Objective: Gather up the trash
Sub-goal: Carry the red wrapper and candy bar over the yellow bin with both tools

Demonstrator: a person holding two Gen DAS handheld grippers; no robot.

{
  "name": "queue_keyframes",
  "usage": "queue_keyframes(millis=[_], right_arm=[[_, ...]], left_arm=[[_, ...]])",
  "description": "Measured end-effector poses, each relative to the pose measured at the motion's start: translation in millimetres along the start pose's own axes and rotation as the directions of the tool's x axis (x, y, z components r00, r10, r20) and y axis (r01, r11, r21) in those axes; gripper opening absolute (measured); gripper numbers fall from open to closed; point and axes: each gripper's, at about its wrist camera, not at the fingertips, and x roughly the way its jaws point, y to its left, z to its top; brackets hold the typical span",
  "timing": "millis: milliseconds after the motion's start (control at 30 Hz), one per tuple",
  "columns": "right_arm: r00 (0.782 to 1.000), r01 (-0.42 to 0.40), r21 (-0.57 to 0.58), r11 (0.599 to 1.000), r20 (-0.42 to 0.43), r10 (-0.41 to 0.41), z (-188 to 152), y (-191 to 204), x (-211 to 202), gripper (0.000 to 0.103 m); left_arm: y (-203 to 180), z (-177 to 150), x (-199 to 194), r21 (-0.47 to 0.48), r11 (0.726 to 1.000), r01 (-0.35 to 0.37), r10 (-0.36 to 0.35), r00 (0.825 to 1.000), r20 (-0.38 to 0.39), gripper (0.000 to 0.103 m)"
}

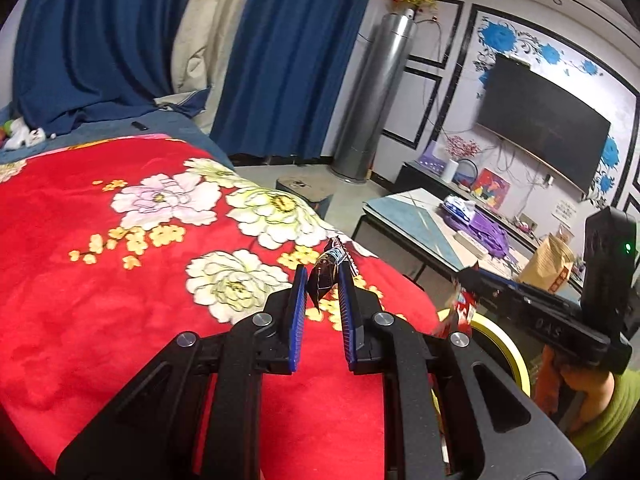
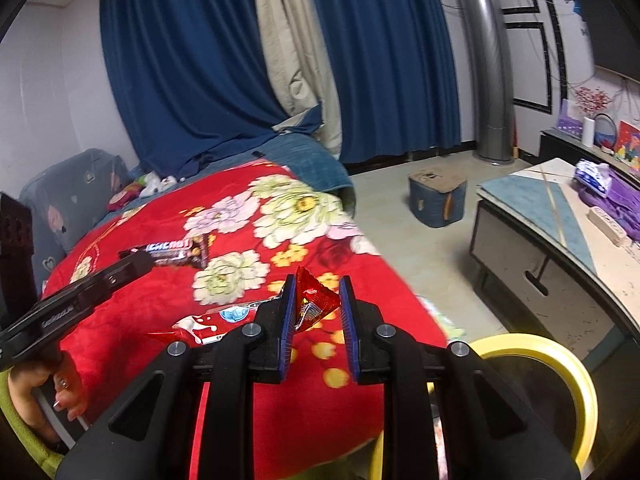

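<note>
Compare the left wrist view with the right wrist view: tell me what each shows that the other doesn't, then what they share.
Only the left wrist view shows the wall-mounted TV and a brown paper bag on the low table.

Only the right wrist view shows the red-and-white wrapper lying on the blanket and the grey patterned cushion.

Both show the red floral blanket, blue curtains, silver floor-standing unit, yellow-rimmed bin, the left gripper pinching a dark chocolate bar wrapper, and the right gripper around a red wrapper.

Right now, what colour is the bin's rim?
Yellow; the bin rim shows best in the right wrist view.
</note>
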Motion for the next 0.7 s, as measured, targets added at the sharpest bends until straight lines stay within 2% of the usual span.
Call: queue_keyframes(millis=[333, 700], right_arm=[[0.994, 0.104, 0.066, 0.992, 0.019, -0.105, -6.4, -49.6, -20.9, 0.02], [0.981, 0.188, 0.127, 0.974, 0.032, -0.194, -18.7, -90.0, -44.2, 0.02]], left_arm=[[-32.0, -8.4, 6.6, 0.066, 0.996, 0.052, -0.051, 0.998, -0.028, 0.01], [-77.3, -21.5, 15.5, 0.157, 0.981, 0.118, -0.108, 0.991, -0.072, 0.01]])
